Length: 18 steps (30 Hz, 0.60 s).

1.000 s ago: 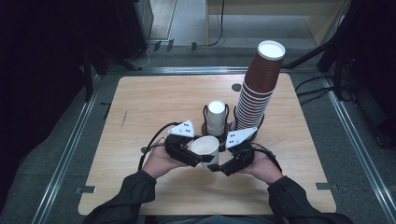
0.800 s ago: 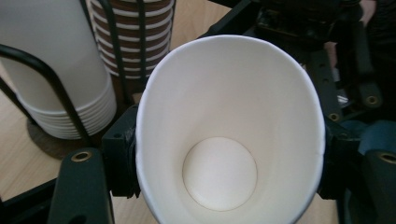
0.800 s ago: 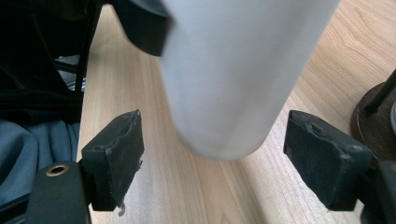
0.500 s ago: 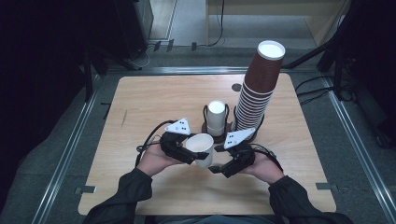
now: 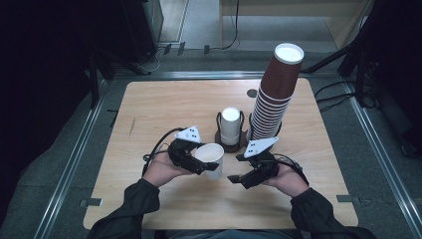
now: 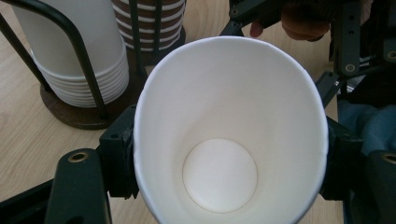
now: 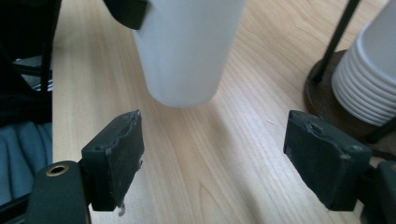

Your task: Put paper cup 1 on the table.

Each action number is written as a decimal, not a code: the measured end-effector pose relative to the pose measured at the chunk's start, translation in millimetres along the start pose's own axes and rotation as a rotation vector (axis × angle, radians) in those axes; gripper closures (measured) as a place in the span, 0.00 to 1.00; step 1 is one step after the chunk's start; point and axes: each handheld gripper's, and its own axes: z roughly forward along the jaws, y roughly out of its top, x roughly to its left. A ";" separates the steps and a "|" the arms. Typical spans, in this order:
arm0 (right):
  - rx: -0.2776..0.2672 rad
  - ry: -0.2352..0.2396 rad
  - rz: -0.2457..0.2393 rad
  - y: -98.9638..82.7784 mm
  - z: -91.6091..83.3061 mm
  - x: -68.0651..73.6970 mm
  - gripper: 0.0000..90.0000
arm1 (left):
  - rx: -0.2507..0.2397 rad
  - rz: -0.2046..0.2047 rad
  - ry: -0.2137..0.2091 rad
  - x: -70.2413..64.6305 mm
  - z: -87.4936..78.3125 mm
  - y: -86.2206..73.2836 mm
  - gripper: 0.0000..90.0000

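A white paper cup (image 5: 210, 157) is held upright, mouth up, by my left gripper (image 5: 203, 165), whose jaws press on its two sides. In the left gripper view the cup (image 6: 229, 116) is empty and its rim is squeezed slightly oval between the black pads (image 6: 119, 158). My right gripper (image 5: 238, 178) stands open just right of the cup, apart from it. In the right gripper view the cup's lower wall (image 7: 187, 51) hangs just above the wood, beyond the open gripper (image 7: 215, 149).
A short stack of white cups (image 5: 230, 125) sits in a black wire holder on a dark round base (image 5: 225, 145) at mid-table. A tall leaning stack of brown cups (image 5: 274, 92) stands beside it. A grommet hole (image 5: 252, 93) lies behind. Bare wood (image 5: 164, 109) stretches left.
The left gripper has carried the cup slightly left. The right gripper, close against the cup a second ago, now sits apart from it and a little nearer the person.
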 end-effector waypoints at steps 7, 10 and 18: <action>0.001 -0.008 0.002 -1.7 2.0 -3.8 0.23 | -0.005 -0.015 0.010 5.1 -1.8 -3.8 0.29; 0.001 -0.013 -0.001 -1.8 1.0 -3.9 0.23 | -0.007 -0.026 0.022 7.4 -5.0 -6.7 0.29; -0.016 -0.042 0.019 0.9 -1.9 -10.6 0.25 | -0.010 -0.051 0.039 13.0 -13.4 -13.7 0.29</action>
